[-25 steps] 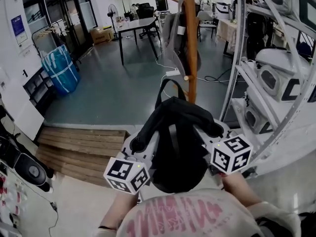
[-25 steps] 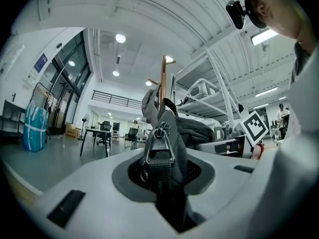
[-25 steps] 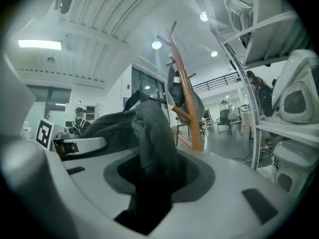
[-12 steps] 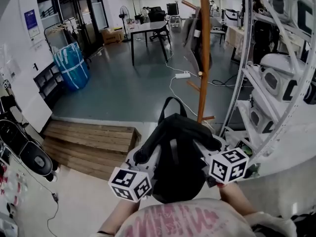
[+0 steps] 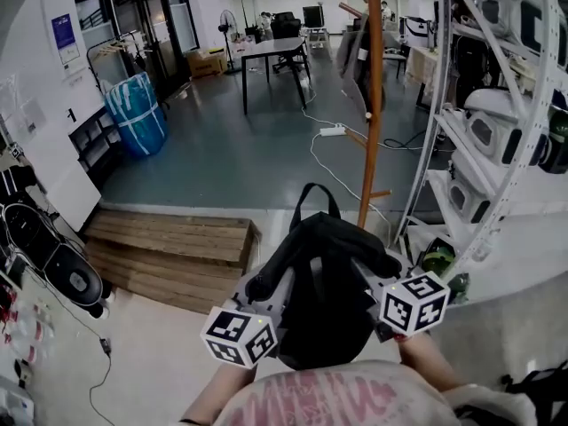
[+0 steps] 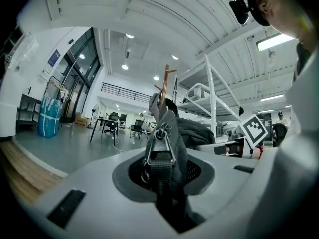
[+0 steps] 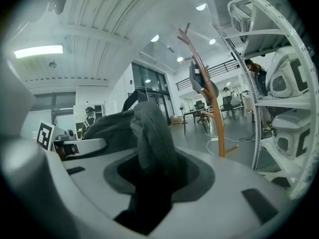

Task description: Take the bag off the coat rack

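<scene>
Head view: shirt print (image 5: pixel 342 396) illegible; black fabric backpack (image 5: pixel 324 313) clear of brown wooden coat rack (image 5: pixel 374 105); left hand-held gripper (image 6: pixel 163 180) and right hand-held gripper (image 7: pixel 149 180) each clamp a strap (image 6: pixel 164 138).

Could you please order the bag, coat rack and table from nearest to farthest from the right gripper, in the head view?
1. Bag: held in the right gripper.
2. Coat rack: standing just ahead.
3. Table: far back, to the left.

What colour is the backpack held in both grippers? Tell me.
Black all over. The backpack shows best in the head view.
</scene>
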Demonstrator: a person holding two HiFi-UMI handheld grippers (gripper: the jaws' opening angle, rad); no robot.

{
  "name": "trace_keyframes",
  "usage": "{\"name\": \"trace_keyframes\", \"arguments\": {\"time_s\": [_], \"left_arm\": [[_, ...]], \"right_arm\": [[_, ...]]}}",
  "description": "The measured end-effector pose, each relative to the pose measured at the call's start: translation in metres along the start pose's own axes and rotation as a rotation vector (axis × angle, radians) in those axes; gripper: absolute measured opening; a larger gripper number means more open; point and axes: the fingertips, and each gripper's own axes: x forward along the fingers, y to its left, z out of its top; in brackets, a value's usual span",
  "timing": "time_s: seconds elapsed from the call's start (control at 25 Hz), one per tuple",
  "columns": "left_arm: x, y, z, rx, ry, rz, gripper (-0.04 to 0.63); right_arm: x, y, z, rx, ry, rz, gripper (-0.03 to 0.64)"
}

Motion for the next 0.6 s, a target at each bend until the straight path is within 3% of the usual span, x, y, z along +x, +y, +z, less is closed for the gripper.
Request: {"name": "trace_keyframes", "arguments": {"time_s": [0.36, 0.6], "left_arm": [[-0.049, -0.023, -0.022, -0.075, 0.005, -0.025, 0.083], [-0.064, -0.041, -0.026, -0.067, 0.005, -0.034, 0.083]], "right_arm": [[-0.037, 0.038, -0.034, 0.001, 0.034, 0.004, 0.152], [-0.056, 0.046, -0.044, 0.014, 0.047, 0.006, 0.152]]}}
